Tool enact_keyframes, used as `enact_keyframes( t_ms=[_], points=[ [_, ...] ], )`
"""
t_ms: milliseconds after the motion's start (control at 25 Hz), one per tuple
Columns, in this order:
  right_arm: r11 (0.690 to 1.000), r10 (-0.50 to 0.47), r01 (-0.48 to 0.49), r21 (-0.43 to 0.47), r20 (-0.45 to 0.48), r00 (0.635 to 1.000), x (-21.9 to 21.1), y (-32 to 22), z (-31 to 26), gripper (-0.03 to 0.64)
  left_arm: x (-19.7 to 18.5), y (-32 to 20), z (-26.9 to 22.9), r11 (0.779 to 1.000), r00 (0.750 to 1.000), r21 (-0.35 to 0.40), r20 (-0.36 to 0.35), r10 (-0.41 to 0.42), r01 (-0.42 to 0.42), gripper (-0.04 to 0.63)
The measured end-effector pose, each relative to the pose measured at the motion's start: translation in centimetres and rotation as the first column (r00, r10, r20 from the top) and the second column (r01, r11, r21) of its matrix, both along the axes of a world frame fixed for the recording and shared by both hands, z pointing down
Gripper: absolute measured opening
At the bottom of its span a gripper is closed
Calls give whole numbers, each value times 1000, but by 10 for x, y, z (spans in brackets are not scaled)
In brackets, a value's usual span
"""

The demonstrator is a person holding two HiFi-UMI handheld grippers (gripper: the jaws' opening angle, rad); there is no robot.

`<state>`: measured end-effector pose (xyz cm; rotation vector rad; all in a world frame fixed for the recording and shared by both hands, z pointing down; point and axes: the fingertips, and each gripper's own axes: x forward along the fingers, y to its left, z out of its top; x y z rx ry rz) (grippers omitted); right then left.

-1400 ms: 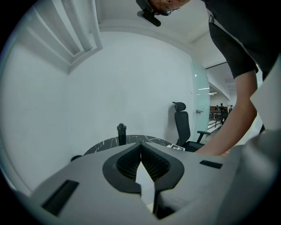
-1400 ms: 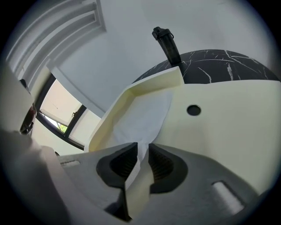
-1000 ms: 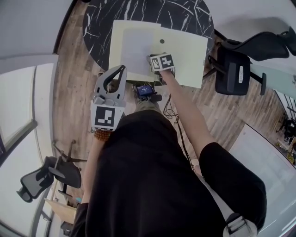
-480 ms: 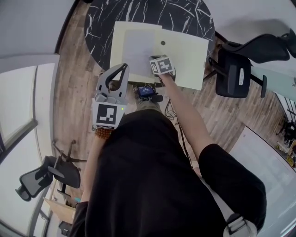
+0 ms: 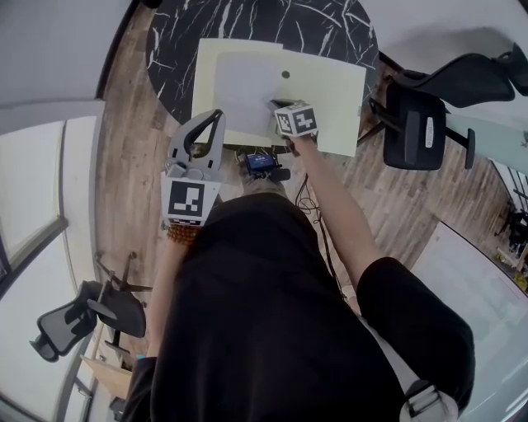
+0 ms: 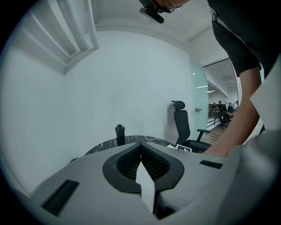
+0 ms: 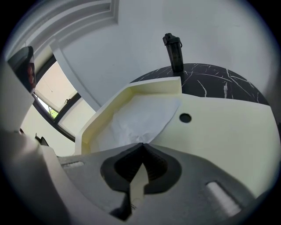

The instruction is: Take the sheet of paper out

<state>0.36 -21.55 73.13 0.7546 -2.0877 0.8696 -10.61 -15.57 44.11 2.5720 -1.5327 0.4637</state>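
Observation:
A white sheet of paper (image 5: 243, 86) lies in the open half of a cream folder box (image 5: 330, 103) on the round black marble table (image 5: 330, 25). My right gripper (image 5: 275, 105) is shut on the sheet's near corner. In the right gripper view the sheet (image 7: 140, 118) tapers straight into the closed jaws of the right gripper (image 7: 141, 144) and bows up off the box floor. My left gripper (image 5: 217, 115) hangs shut and holding nothing at the table's near left edge, beside the box. The left gripper (image 6: 141, 144) points over the tabletop toward the wall.
The box's flat flap carries a small dark hole (image 7: 185, 117). A black bottle (image 7: 174, 52) stands at the table's far edge. One black office chair (image 5: 421, 124) stands right of the table, and another (image 5: 82, 309) is on the wood floor at lower left.
My right gripper has drawn slightly back toward the near side, with the sheet's corner in its jaws. The left gripper has barely moved.

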Motion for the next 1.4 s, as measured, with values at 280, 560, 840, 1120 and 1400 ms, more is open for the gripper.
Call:
enact_keyframes(
  t_ms=[280,560,840,1120,1400],
  points=[
    [999,32,-33,20,23,999,11,-5,-9,-2,13,0,-5,1000,1000,-10,-20,0,-1,0],
    [996,76,-77,46,19,997,25,-9,-15,-2,16,-1,-6,999,1000,17,4,31,-31,0],
    [991,112,-113,64,25,993,38,-12,-22,-3,21,0,-7,999,1000,13,-9,30,-30,0],
    [986,145,-148,80,42,989,50,-15,-30,-3,30,-5,-8,998,998,24,-3,58,-58,0],
    [979,178,-182,89,59,982,62,-16,-36,-3,39,-8,-9,997,997,25,0,79,-79,0]
  ],
)
